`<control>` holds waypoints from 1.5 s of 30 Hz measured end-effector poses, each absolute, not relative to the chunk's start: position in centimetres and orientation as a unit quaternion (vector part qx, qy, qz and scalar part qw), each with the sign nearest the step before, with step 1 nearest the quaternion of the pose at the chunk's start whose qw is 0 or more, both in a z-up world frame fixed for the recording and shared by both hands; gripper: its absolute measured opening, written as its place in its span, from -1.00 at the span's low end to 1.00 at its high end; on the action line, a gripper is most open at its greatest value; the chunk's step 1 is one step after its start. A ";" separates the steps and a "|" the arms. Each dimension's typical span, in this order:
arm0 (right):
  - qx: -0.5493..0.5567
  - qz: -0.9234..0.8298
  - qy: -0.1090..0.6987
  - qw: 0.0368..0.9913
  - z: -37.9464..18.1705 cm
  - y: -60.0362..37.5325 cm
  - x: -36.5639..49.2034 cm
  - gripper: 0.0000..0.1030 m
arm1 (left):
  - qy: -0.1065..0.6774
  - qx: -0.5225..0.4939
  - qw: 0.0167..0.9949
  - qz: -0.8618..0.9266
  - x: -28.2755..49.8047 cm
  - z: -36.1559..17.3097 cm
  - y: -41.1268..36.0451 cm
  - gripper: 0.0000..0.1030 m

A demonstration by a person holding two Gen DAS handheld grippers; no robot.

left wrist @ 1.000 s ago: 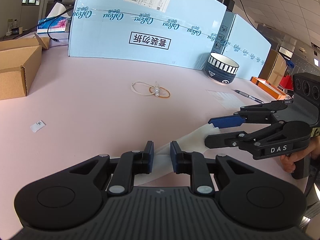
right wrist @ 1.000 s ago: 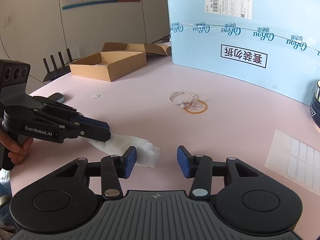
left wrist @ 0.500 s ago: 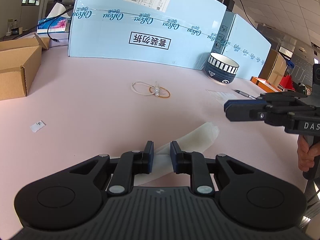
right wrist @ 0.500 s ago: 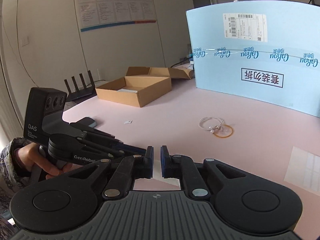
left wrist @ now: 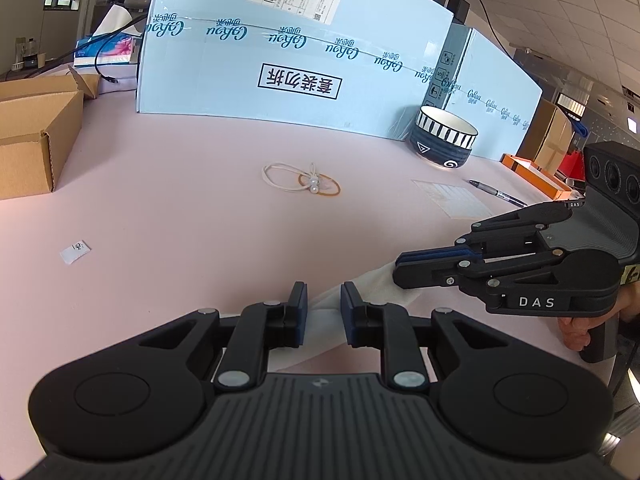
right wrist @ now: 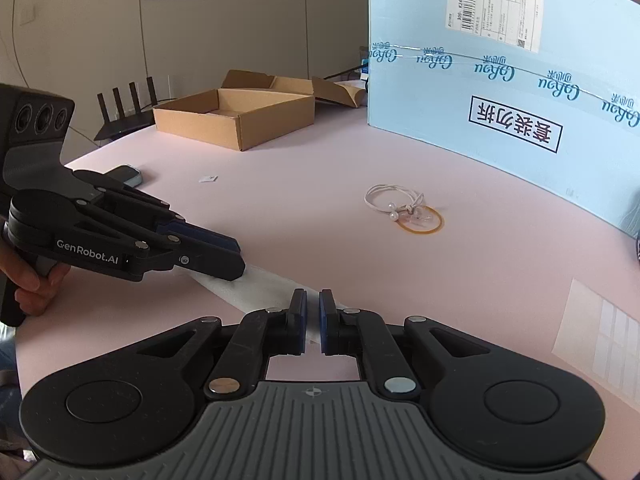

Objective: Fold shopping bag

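My two handheld grippers meet over a white shopping bag (left wrist: 374,286), twisted into a long narrow strip that lies on the pink table (left wrist: 180,208) in the lower middle of both wrist views. In the left wrist view my left gripper (left wrist: 323,300) fills the bottom of the frame, its blue pads (left wrist: 301,316) drawn in on one end of the strip, the white fabric caught between them. To the right of centre in that frame my right gripper (left wrist: 400,268) comes in from the edge, its fingers pressed together with the far end of the bag pinched in the tips; its jaws have just been closing, and the bag is between them. In the right wrist view the same right gripper (right wrist: 313,304) sits at the bottom with only a sliver of gap between its pads, white fabric showing in it, while my left gripper (right wrist: 236,258) reaches in from the left of the frame onto the strip (right wrist: 264,284).

Beyond the bag, near the middle of the table, lie a looped white cord with beads (left wrist: 298,176) and an orange rubber band (left wrist: 326,190). A tall light-blue carton (left wrist: 296,48) stands across the top of the frame, a striped bowl (left wrist: 446,136) at its right, a pen (left wrist: 496,194) near it, and an open cardboard box (right wrist: 236,116) at the upper left of the right wrist view.
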State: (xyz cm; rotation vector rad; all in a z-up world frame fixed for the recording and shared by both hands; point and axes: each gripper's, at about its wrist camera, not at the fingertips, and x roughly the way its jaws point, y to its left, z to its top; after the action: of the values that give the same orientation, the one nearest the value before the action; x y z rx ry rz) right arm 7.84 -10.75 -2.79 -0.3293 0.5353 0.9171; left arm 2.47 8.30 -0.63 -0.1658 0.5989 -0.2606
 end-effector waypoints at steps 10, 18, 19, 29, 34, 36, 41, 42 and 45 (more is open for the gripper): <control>-0.145 0.436 0.247 0.853 -3.2 -11.0 8.1 -0.88 | 0.208 -0.118 0.961 -0.141 -0.7 2.4 6.8 -0.64; -0.153 0.434 0.238 0.855 -3.2 -10.9 7.6 -0.88 | 0.217 -0.093 0.967 -0.099 0.3 1.1 3.1 -0.64; -0.153 0.434 0.238 0.856 -3.2 -10.9 7.6 -0.88 | 0.229 -0.099 0.964 -0.086 0.5 0.7 3.6 -0.65; -0.142 0.437 0.238 0.855 -3.2 -11.1 7.8 -0.88 | 0.265 -0.119 0.955 -0.059 -0.4 -0.2 7.6 -0.64; -0.139 0.438 0.239 0.855 -3.2 -11.2 7.8 -0.87 | 0.248 -0.129 0.958 -0.060 -2.6 1.2 8.7 -0.34; -0.137 0.439 0.240 0.855 -3.2 -11.2 7.9 -0.87 | 0.229 -0.111 0.966 -0.055 -4.4 2.3 8.9 0.10; -0.125 0.443 0.246 0.853 -3.2 -11.5 8.2 -0.87 | 0.229 0.060 0.971 0.026 -6.9 2.8 6.5 0.27; -0.124 0.443 0.246 0.853 -3.2 -11.5 8.2 -0.87 | 0.227 0.100 0.968 0.037 -7.1 2.8 5.8 0.27; -0.126 0.443 0.245 0.853 -3.1 -11.5 8.0 -0.87 | 0.207 0.276 0.937 0.056 -7.5 2.5 2.5 0.29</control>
State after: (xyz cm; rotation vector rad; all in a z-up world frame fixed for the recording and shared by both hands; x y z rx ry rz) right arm 8.04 -11.51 -3.14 -0.2645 0.5145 0.9316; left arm -7.49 2.47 2.54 0.5643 0.4235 0.1153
